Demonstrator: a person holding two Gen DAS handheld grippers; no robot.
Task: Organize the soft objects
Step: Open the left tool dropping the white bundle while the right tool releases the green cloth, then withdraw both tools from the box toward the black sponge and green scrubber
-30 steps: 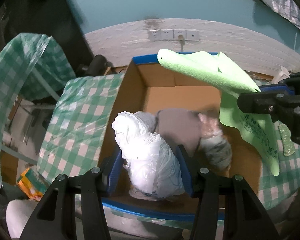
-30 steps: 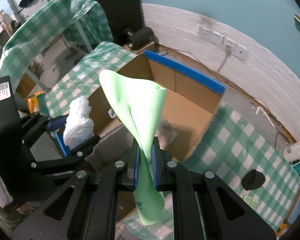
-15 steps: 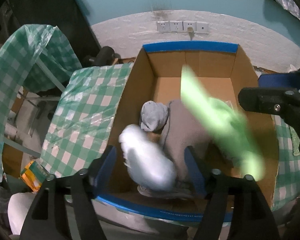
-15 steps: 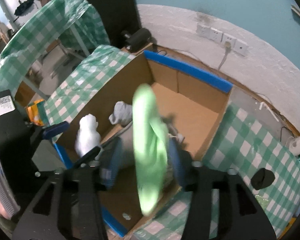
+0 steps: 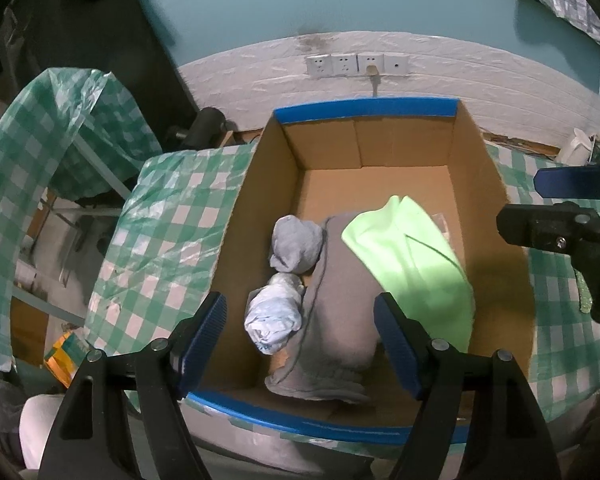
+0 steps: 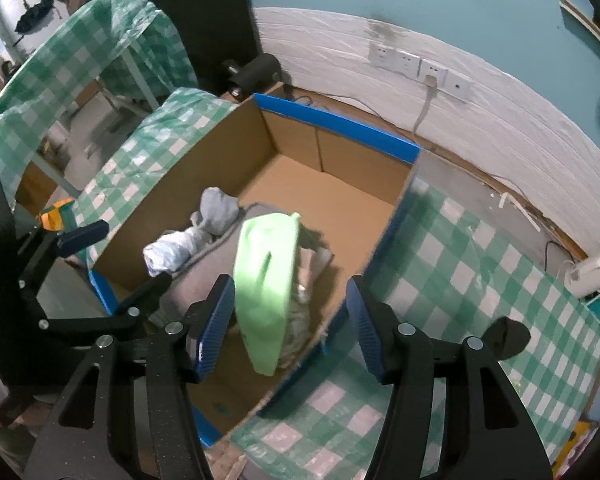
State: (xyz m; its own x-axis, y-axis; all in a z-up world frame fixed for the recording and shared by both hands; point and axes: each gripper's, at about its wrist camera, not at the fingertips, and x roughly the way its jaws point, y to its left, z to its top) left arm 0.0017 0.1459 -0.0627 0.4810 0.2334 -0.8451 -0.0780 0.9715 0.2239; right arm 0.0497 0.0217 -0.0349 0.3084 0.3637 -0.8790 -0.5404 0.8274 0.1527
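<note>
An open cardboard box [image 5: 484, 148] with blue-taped rims sits on a green checked tablecloth. Inside lie a grey garment [image 5: 340, 300], a grey sock ball [image 5: 296, 244], a white plastic bundle [image 5: 276, 316] and a light green cloth [image 5: 416, 264]. My left gripper [image 5: 300, 336] is open and empty above the box's near edge. My right gripper [image 6: 290, 326] is open and empty above the box's right side, with the green cloth [image 6: 266, 272] lying below between its fingers. The white bundle [image 6: 172, 254] and sock ball [image 6: 218, 210] also show in the right wrist view.
The checked tablecloth [image 6: 460, 280] spreads to the box's right, with a white kettle [image 6: 592, 272] and a dark object [image 6: 506, 338] on it. Wall sockets [image 5: 356, 64] sit behind the box. A second covered table [image 5: 40, 128] stands at left.
Both grippers opened. The white bundle dropped from the left gripper and the green cloth from the right; both now lie in the box.
</note>
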